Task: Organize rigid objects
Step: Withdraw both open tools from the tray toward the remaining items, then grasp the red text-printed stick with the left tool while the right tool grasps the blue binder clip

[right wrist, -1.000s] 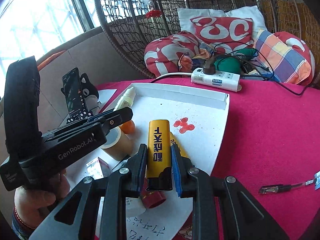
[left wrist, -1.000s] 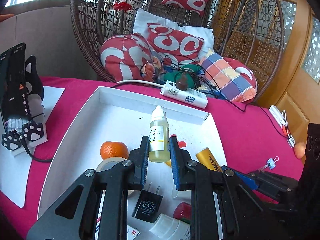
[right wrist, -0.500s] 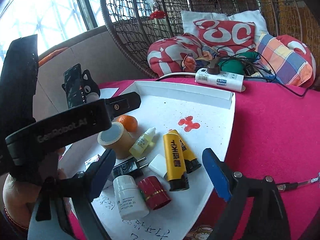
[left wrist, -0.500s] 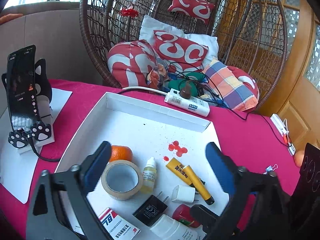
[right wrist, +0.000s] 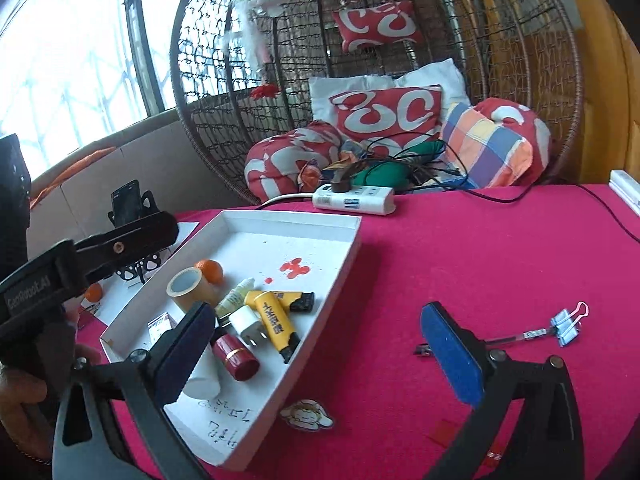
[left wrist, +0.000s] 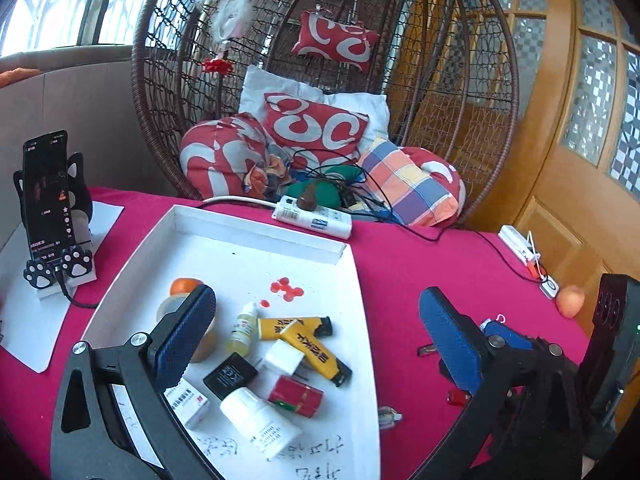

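A white tray on the pink tablecloth holds a dropper bottle, two yellow tubes, an orange, a black charger, a white plug, a red cylinder and a white bottle. My left gripper hovers open above the tray's near half, holding nothing. My right gripper hangs over the tray's right rim, its jaws opening, with nothing in them. The yellow tube and the dropper bottle lie loose beside a tape roll.
A power strip with cables lies beyond the tray, before a wicker chair full of cushions. A phone on a cat stand is at the left. A pen with a binder clip and a sticker lie on the cloth to the right.
The left gripper let go of the dropper bottle and the right let go of the yellow tube. Both jaws spread wide and both grippers drew back and up from the tray.
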